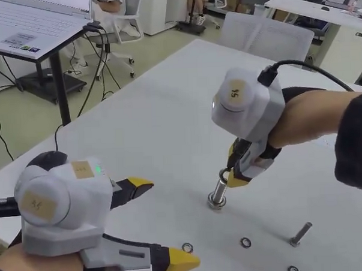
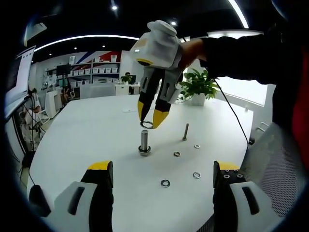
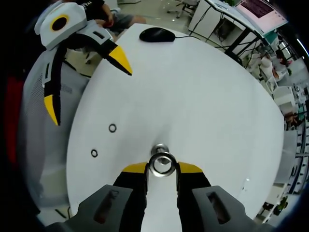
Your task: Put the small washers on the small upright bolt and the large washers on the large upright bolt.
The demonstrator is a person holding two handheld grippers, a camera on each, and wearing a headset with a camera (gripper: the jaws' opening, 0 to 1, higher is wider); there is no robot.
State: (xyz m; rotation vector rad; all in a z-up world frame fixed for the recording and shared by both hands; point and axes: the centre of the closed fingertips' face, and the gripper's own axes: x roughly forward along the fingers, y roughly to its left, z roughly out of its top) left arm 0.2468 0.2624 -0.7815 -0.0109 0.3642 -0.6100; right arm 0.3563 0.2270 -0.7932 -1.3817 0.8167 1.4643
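Alignment was judged to be the step in hand. A large washer [image 2: 146, 125] was held clamped between the tips of the right gripper [image 1: 231, 175], lying flat just above the top of the large upright bolt [image 2: 144, 140], apparently so that its hole could be dropped over the shank. In the right gripper view the bolt's top was seen slightly beyond the ring, so a small correction was thought to be needed before release.

The left gripper [image 1: 170, 223] was kept low and well apart from the bolt, its jaws spread wide and nothing between them, probably to leave the approach unobstructed. The small upright bolt [image 2: 186, 131] was seen standing bare beyond the large one. Several loose washers [image 2: 165, 182] were left lying flat on the white table [image 1: 168, 112] between the bolts and the left gripper, not yet sorted.
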